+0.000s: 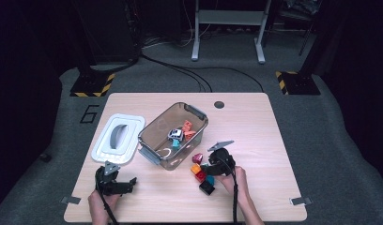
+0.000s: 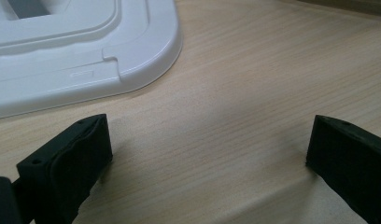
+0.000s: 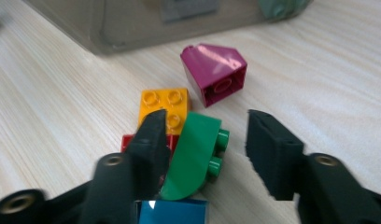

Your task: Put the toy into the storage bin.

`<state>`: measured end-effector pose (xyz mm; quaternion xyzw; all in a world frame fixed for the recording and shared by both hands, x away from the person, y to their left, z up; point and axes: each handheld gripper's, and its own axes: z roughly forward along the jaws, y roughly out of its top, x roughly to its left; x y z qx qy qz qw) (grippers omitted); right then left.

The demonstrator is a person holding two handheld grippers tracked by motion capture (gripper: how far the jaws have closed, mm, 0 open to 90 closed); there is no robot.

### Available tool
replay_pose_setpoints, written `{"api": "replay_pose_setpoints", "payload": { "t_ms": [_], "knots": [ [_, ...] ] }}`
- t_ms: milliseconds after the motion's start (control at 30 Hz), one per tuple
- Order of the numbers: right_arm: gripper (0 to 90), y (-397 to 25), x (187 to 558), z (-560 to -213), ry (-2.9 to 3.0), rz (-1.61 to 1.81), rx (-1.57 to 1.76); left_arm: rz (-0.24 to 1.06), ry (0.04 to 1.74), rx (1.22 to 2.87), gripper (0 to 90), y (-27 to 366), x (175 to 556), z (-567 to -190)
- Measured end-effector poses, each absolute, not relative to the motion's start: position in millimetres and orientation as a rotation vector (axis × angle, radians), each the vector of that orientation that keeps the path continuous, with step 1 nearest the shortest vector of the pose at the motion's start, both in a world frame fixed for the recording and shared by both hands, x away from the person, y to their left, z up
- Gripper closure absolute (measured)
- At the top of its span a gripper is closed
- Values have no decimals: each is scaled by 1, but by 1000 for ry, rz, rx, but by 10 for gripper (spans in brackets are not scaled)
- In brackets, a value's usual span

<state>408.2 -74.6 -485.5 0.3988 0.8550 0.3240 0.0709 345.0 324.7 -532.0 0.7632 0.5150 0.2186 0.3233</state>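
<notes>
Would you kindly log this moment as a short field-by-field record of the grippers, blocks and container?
right gripper: open, jaws astride the green curved plastic block, not closed on it
left gripper: open over bare wooden table, beside the white plastic lid
loose blocks: orange studded block, magenta sloped block, blue block
clear plastic bin: lid off, a few toys inside
</notes>
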Motion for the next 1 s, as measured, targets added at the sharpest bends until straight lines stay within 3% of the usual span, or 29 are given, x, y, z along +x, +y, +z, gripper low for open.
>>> {"api": "replay_pose_setpoints", "payload": {
  "t_ms": [167, 1000],
  "knots": [
    [634, -78, 413, -489, 2593, 958, 1217, 573, 1351, 2003, 0, 325, 345, -532],
    [660, -86, 421, -487, 2584, 942, 1209, 573, 1351, 2004, 0, 325, 345, -532]
  ]
}}
